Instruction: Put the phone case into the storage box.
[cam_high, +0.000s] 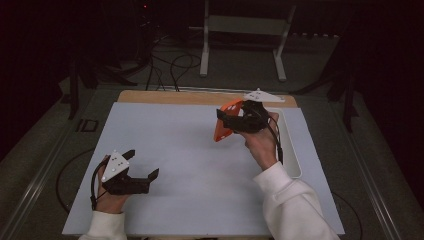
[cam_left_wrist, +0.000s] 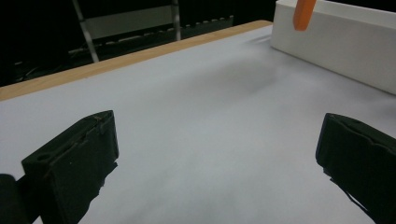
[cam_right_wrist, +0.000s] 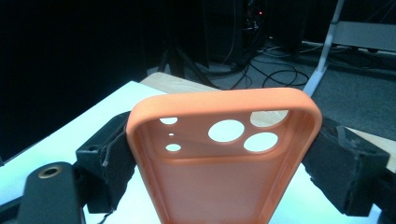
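Right gripper (cam_high: 231, 119): clamped on the orange phone case (cam_right_wrist: 224, 154), lower end cut off.
Left gripper (cam_high: 145, 170): jaws apart, empty, above the table (cam_high: 190, 165).

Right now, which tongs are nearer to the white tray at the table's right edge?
Right. The right tongs, shut on the orange phone case, hover just beside the white tray. The left tongs rest open, far across the table near the front left corner.

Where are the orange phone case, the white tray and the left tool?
orange phone case (cam_right_wrist: 224, 186), right gripper view, inner back.
white tray (cam_left_wrist: 336, 46), left gripper view, side wall.
left tool (cam_high: 147, 162), high view, between its open jaws.
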